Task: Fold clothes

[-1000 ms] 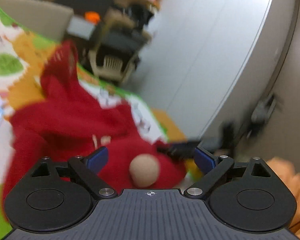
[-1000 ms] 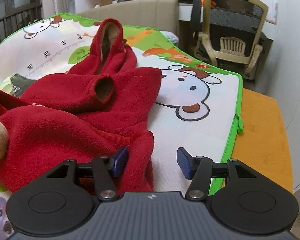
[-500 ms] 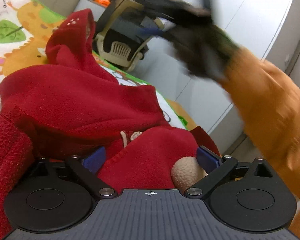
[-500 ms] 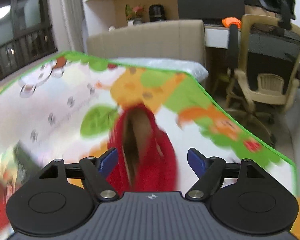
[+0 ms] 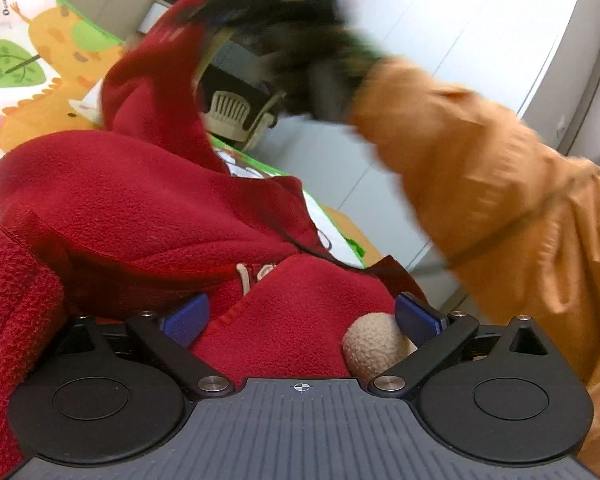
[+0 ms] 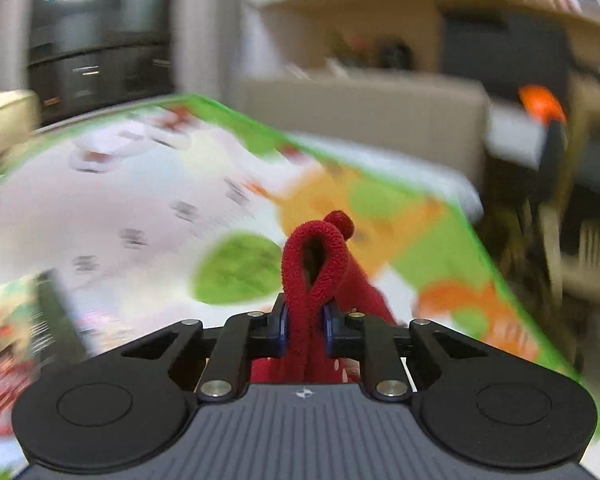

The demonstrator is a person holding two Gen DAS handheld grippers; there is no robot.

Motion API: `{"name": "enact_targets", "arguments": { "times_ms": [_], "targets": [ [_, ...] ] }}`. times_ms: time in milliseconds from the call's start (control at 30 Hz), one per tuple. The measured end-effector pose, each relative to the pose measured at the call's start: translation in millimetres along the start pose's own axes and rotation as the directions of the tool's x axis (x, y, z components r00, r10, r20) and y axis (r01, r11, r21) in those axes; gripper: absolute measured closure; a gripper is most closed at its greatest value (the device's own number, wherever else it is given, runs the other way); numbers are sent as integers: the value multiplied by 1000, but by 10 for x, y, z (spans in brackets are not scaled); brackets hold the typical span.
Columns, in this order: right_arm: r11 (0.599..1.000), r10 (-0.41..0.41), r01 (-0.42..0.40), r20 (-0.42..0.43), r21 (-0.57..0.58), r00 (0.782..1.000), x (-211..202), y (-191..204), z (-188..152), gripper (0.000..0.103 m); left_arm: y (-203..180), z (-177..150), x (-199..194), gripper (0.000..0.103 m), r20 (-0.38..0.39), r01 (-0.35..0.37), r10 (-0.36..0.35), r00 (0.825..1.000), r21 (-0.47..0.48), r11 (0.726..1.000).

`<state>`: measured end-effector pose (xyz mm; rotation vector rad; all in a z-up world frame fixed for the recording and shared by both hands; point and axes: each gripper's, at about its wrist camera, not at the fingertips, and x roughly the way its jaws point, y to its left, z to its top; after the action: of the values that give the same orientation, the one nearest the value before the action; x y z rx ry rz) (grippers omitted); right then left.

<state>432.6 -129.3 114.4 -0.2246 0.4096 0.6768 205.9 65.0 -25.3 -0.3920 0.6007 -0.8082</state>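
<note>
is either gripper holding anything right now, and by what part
The right gripper is shut on the red fleece top, pinching a sleeve cuff. The left gripper is open, holding nothing.

My left gripper jaws crowded with red fleece, orange sleeve blocking right of them, bare mat ahead-left of my right jaws

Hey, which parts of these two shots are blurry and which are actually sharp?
Left wrist view: the red fleece garment and left gripper are sharp; the orange sleeve and right gripper smear with motion. Right wrist view: the play mat and room streak, while the pinched sleeve cuff stays crisp.
</note>
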Motion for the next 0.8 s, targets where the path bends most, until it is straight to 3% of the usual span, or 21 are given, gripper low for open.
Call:
{"name": "enact_targets", "arguments": {
  "times_ms": [100,167,267,367,467,567,667,733,800],
  "targets": [
    [984,48,-43,23,-172,999,-808,388,-36,87,37,28,-9,1,-5,12,-12,1000,-23,1000],
    [969,58,-61,-23,-240,998,-1104,607,-247,87,65,61,-23,1,-11,26,-26,1000,-53,998],
    [963,59,-106,-186,-248,981,-1150,834,-806,87,39,124,-83,1,-25,50,-52,998,-87,995],
    [957,48,-143,-350,-251,936,-963,997,-1449,87,-91,223,-274,1,-13,68,-69,997,-64,996],
    [928,14,-149,-367,-342,930,-824,1188,-1895,83,-291,363,-553,1,35,68,-68,997,2,998],
    [901,4,-157,-354,-404,935,-807,1277,-1878,82,-440,656,-673,1,126,31,-33,991,19,999],
    [894,7,-165,-355,-417,935,-880,1246,-1836,82,-389,1054,-467,1,188,52,-36,982,-80,995],
    [892,4,-162,-351,-422,936,-952,1216,-1820,82,-214,1256,-163,1,173,83,-51,984,-181,980],
    [912,-8,-126,-324,-391,946,-1153,1078,-1764,78,30,1315,161,1,100,47,-19,995,-288,956]
  ]
}}
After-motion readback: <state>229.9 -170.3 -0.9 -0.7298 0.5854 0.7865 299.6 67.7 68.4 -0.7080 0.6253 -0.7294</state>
